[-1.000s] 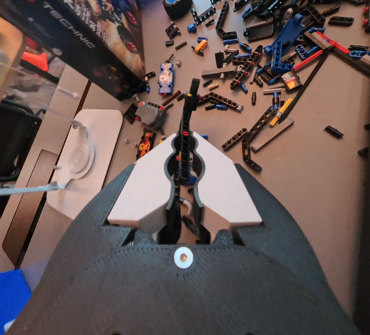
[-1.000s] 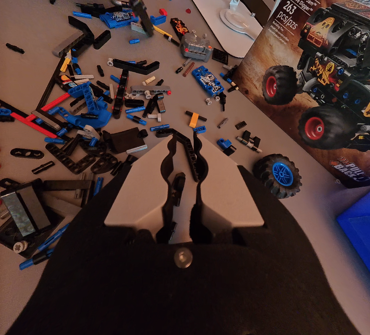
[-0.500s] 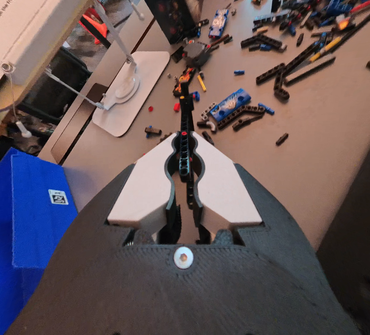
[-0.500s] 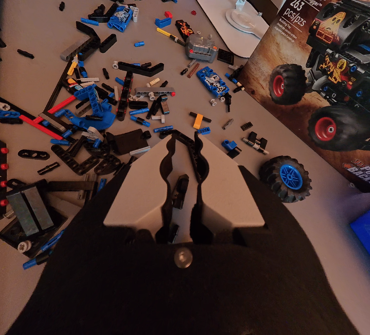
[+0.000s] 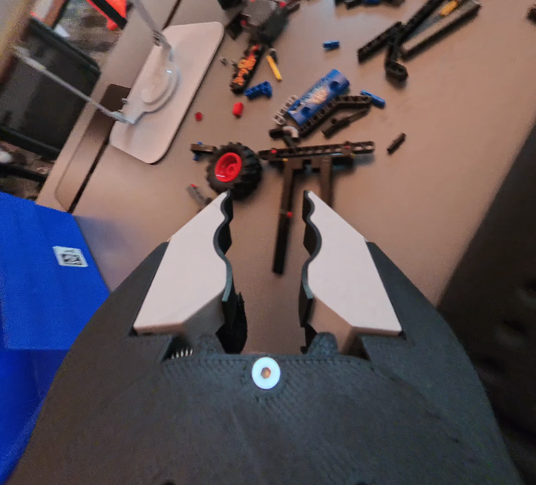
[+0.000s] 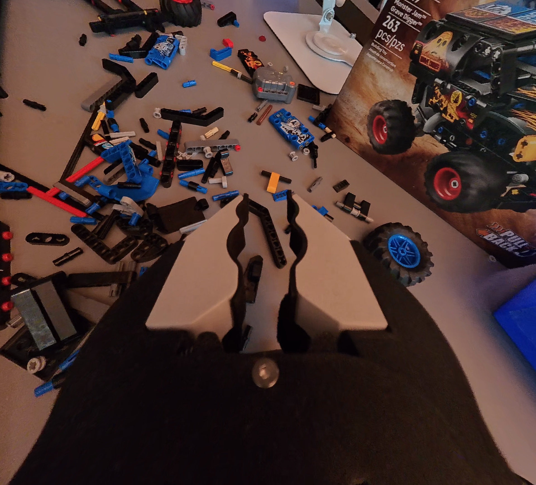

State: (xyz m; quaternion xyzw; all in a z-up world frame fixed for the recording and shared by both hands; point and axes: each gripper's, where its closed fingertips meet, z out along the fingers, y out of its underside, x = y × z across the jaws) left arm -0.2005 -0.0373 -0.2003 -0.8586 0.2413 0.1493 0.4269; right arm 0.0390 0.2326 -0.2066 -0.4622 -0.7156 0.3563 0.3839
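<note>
**Left wrist view.**
- Left tool (image 5: pixel 266 195): fingers spread wide, nothing between them. Half a second ago they were pressed onto a black beam frame; the hold is now released.
- Black beam frame (image 5: pixel 316 149): lies flat on the worktop (image 5: pixel 391 224), just ahead of the fingertips. It is a long cross beam with two legs running back toward the tool; one leg reaches into the gap but touches neither finger. Red pins show along it.
- Red-hubbed wheel (image 5: pixel 233 171): at the frame's left end, just beyond the left fingertip. The picture is blurred, and whether the wheel is joined to the frame cannot be told.
- Nearby: blue printed panel (image 5: pixel 319 97), white stand base (image 5: pixel 174 88), blue bin (image 5: pixel 37 282).

**Right wrist view.**
- Right tool (image 6: pixel 267 195): unchanged, fingers a little apart and gripping nothing, held above loose parts.
- Black angled beam (image 6: pixel 268 236): on the worktop, seen through the gap.
- Black beam frame (image 6: pixel 124 17) and its wheel (image 6: pixel 181 5): far side, well apart from this tool.
- Blue-hubbed wheel (image 6: pixel 403 252): to the right, near the toy box (image 6: pixel 435 94).
</note>
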